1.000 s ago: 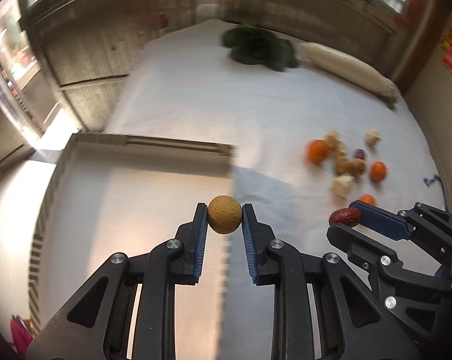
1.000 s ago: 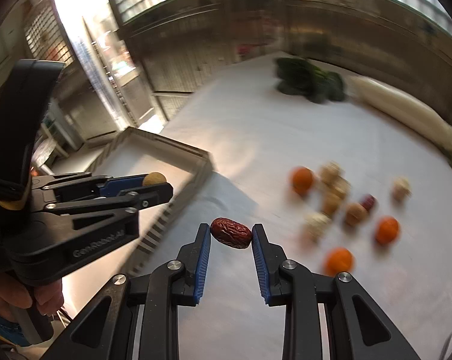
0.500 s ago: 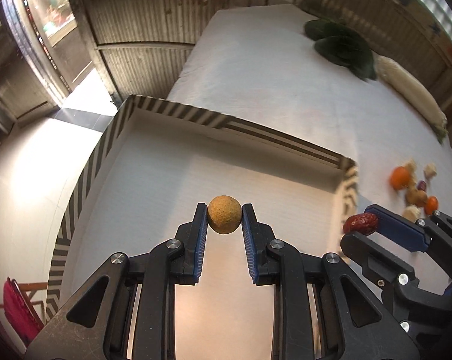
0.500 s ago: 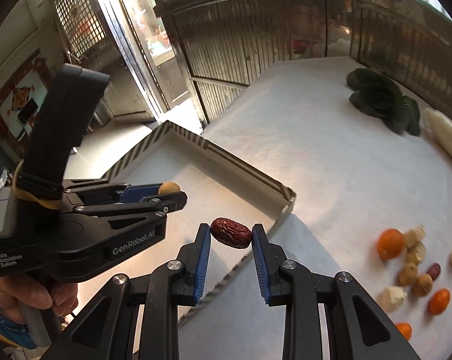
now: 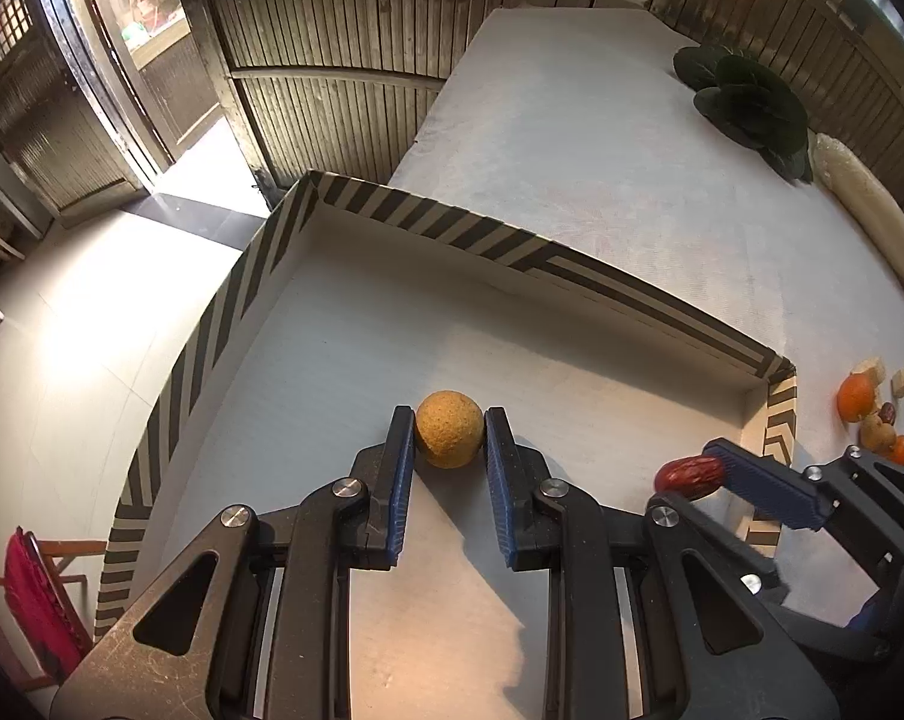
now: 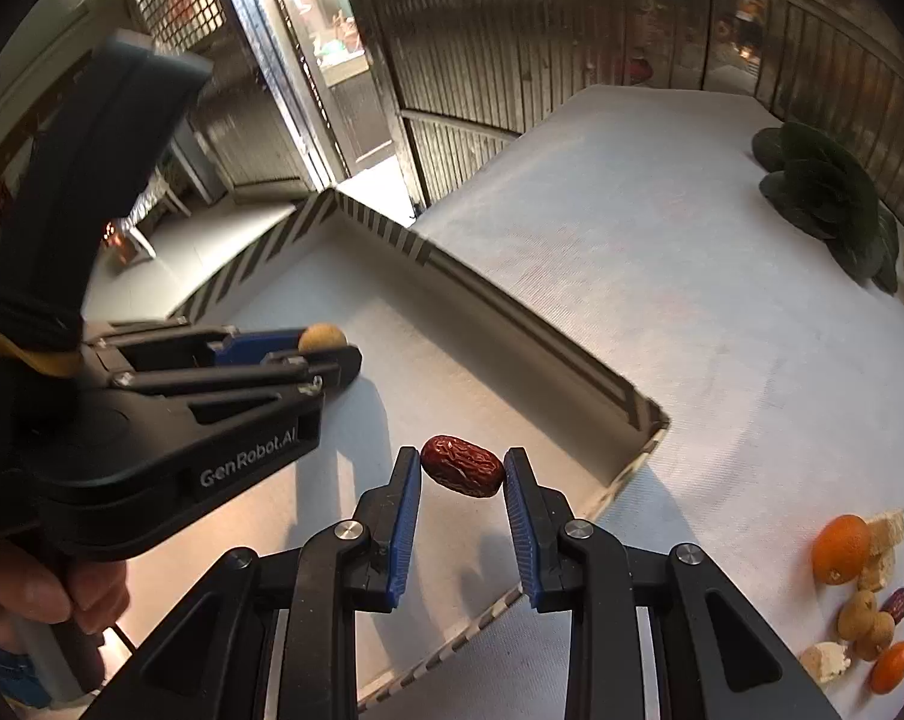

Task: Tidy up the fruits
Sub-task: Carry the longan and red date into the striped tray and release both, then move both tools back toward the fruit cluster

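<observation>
Left wrist view: the white table [image 5: 601, 180] fills most of the scene, its far end bare up to the slatted wall. On its near-left part sits the tray [image 5: 511, 246], a shallow box with striped rims and a pale, bare floor; its far rim and right corner stand between the inside and the loose fruit. Dark greens [image 5: 745, 102] and a white radish [image 5: 871, 222] lie along the table's right edge, well apart from the tray. The left gripper [image 5: 450, 438] hangs over the tray's middle, pinching a tan ball [image 5: 450, 437] between its blue pads. The right gripper [image 6: 462, 474] hangs over the tray's near-right corner, just inside the rim, clamped on a red date [image 6: 463, 474] held crosswise. From the right wrist, the left gripper sits to the left and beyond, apart from the right one, with open floor between them. The fruit pile [image 6: 859, 594] of oranges, brown nuts, a date and pale chunks lies on the cloth right of the tray.
</observation>
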`<state>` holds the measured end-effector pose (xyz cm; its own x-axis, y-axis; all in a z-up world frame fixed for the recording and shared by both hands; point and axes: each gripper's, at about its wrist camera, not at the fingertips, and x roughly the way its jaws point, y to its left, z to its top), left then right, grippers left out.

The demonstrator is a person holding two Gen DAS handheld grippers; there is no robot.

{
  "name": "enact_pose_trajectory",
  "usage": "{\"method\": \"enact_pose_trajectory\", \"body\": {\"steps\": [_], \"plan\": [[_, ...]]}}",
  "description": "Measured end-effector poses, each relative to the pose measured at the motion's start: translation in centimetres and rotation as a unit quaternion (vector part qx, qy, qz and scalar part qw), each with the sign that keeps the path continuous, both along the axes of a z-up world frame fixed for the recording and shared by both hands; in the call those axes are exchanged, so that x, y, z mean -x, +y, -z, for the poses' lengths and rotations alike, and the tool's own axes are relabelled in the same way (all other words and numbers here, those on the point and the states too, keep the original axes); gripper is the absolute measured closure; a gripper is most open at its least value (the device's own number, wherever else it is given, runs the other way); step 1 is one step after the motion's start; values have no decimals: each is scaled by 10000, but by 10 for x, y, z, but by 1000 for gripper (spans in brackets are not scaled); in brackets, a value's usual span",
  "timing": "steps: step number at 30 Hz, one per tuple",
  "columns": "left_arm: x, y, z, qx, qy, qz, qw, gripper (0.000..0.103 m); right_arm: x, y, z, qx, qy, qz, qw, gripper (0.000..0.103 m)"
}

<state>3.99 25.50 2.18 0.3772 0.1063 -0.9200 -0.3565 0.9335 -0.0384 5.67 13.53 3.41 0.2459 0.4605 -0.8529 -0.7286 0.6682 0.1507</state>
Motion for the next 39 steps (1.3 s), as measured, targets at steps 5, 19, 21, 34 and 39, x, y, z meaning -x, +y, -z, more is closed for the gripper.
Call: {"method": "enact_pose_trajectory", "body": {"steps": [5,19,21,34,39], "plan": [[4,4,1,107,-89,-99,9999,81,2,3,1,81,-126,-86,9999,70],[23,-8,-18,156,-255,-89,9995,49,16,-38,-29,-482,-182,211,9984,59],[26,-17,-25,105,-338,4,9994,49,20,-53,-36,-579,-213,317,9976,59],[31,-72,-56,200,-698,622,9954,37,47,-171,-30,-510,-233,1469,9876,59],[26,-99,-61,185,-740,890,9931,37,54,-223,-20,-419,-225,2021,9782,59]]}}
